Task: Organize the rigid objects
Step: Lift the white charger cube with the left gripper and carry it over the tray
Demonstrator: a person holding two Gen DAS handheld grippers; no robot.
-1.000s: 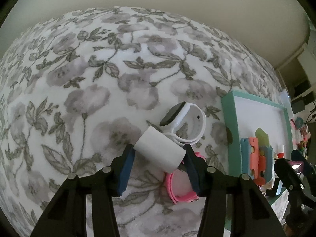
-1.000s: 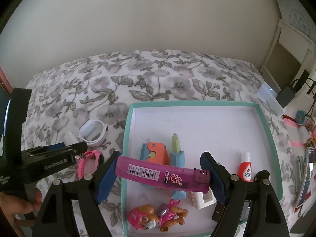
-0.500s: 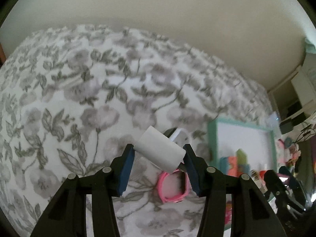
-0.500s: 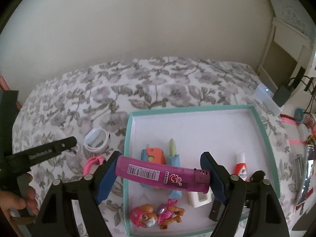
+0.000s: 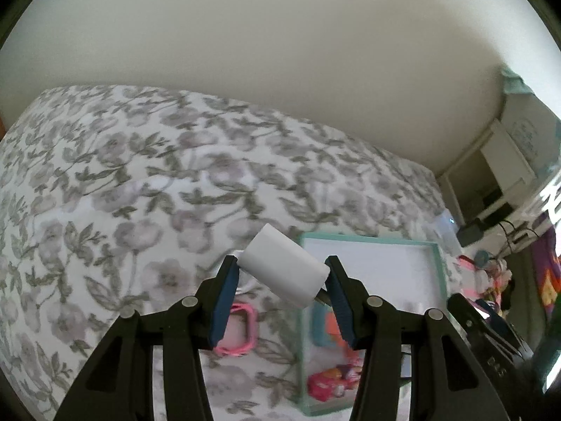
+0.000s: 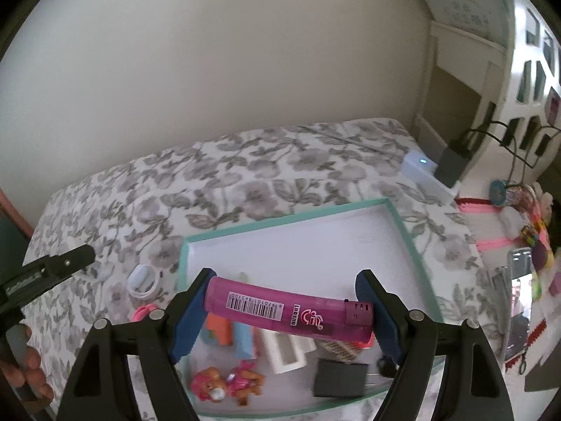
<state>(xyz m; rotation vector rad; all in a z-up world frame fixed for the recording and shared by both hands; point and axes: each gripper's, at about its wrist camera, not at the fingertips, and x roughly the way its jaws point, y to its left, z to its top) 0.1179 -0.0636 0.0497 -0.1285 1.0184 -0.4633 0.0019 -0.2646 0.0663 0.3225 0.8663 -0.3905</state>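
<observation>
Pinching a white plastic cylinder [image 5: 285, 269] in my left fingers [image 5: 224, 286] and a long pink lighter [image 6: 287, 310] endwise in my right, both lifted to clear the teal-rimmed tray [image 6: 403, 226] wall

Plain cream wall [image 6: 210, 70], bed with grey floral bedspread [image 5: 140, 175], white shelving unit [image 6: 473, 70] at right, soft daylight

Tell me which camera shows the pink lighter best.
The right wrist view. There the pink lighter lies crosswise between the right gripper pads, sharp enough to show its barcode and logo, above the teal tray. The left wrist view shows none of the lighter, only the dark right gripper at its lower right edge.
</observation>
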